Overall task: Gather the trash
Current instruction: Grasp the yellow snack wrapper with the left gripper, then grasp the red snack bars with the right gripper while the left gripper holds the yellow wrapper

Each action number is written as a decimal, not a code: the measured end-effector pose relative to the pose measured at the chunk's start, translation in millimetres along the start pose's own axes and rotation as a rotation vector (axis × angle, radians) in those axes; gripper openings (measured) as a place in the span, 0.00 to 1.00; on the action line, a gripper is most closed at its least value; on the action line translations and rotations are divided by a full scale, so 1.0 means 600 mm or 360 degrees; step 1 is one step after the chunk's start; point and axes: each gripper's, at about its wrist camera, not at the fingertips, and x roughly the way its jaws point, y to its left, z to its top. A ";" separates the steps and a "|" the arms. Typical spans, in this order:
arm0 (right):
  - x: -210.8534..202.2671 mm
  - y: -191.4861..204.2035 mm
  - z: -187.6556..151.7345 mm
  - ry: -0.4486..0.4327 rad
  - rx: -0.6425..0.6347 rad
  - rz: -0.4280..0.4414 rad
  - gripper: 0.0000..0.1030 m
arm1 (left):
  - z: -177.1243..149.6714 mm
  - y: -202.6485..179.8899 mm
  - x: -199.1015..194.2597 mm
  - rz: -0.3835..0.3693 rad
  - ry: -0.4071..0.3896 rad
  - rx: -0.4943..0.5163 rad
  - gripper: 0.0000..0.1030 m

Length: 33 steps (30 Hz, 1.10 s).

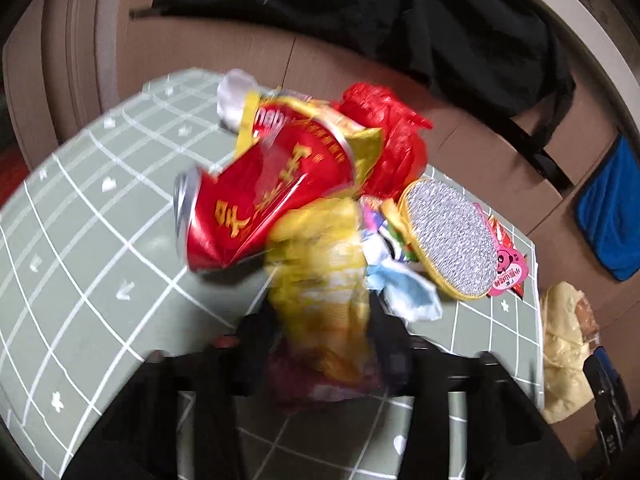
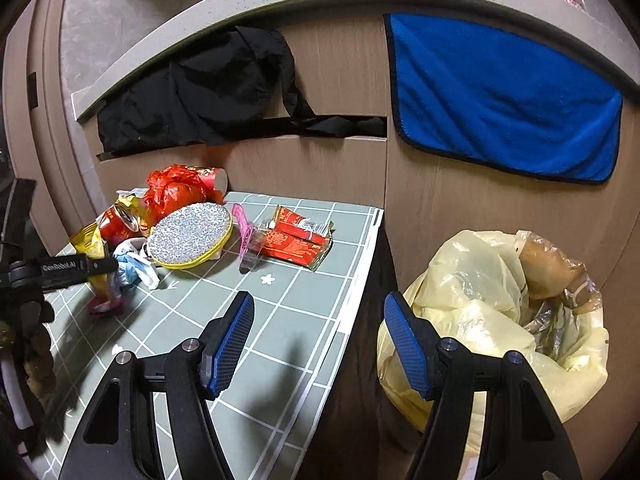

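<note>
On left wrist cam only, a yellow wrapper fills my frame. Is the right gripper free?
Observer: Yes. The right gripper is open and empty, near the table's right edge.
Operator: Where's the bin mouth?
Observer: The yellowish trash bag stands just off that edge with its mouth up. There's brownish trash already inside.
Operator: Anything past the glitter pad?
Observer: A red packet lies flat on the table, right of the pink packaging beside the glitter pad.
</note>
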 end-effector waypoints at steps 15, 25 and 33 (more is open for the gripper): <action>0.085 0.053 0.072 0.0088 -0.0244 0.0079 0.60 | -0.015 0.030 -0.140 -0.0203 -0.0305 0.0169 0.22; 0.264 0.011 0.173 0.0343 -0.0259 0.0240 0.46 | 0.003 0.034 -0.136 -0.0256 -0.0328 0.0181 0.22; 0.312 -0.017 0.154 0.0482 -0.0101 0.0379 0.46 | -0.001 0.043 -0.128 -0.0229 -0.0310 0.0140 0.22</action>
